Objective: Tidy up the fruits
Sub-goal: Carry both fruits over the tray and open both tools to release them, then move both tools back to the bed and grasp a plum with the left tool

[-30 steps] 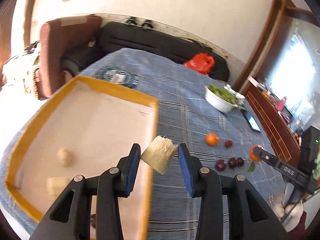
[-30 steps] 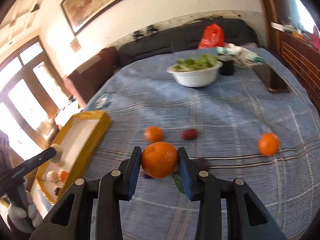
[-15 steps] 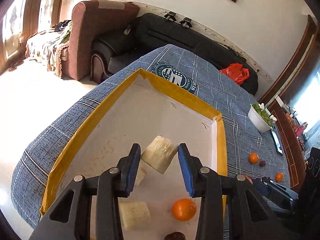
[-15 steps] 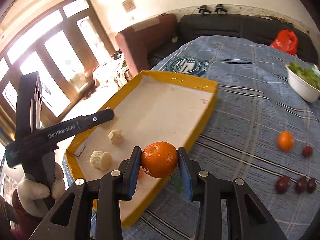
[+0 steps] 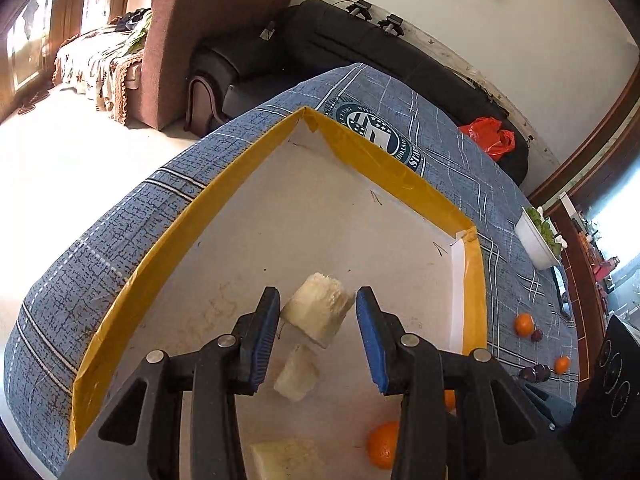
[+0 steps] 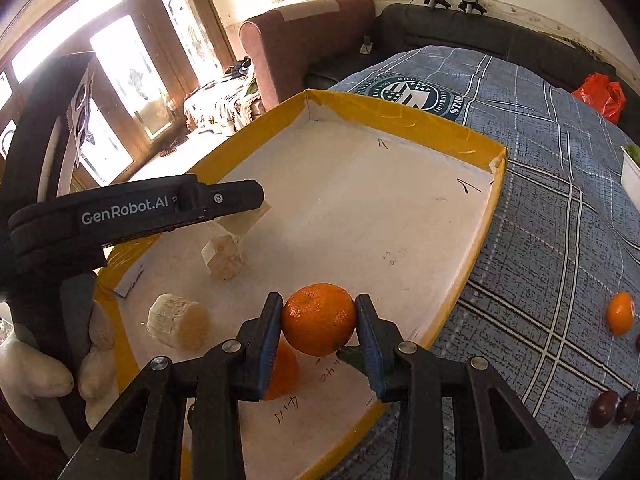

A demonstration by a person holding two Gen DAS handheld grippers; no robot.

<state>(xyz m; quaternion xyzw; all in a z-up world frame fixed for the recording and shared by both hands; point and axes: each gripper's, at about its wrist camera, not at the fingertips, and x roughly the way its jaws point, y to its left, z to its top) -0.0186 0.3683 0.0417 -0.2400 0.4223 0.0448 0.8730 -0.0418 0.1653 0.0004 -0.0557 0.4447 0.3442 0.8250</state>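
Observation:
My left gripper (image 5: 318, 318) is shut on a pale cut piece of fruit (image 5: 316, 314) and holds it above the white floor of the yellow-rimmed tray (image 5: 400, 178). Two more pale pieces (image 5: 296, 374) and an orange (image 5: 382, 444) lie in the tray below it. My right gripper (image 6: 319, 322) is shut on an orange (image 6: 319, 319) with a green leaf, over the tray's near part (image 6: 400, 224). Another orange (image 6: 284, 372) lies under it. The left gripper (image 6: 168, 204) shows at the left of the right wrist view.
On the blue checked cloth (image 6: 560, 184) right of the tray lie an orange (image 6: 620, 314), dark plums (image 6: 612, 402) and another orange (image 5: 524, 324). A white bowl of greens (image 5: 538, 240) stands farther back. Sofas and a red bag (image 5: 488, 138) lie beyond the table.
Both grippers have moved left from the cloth to over the tray, each still holding its fruit. The left gripper has come lower over the tray floor.

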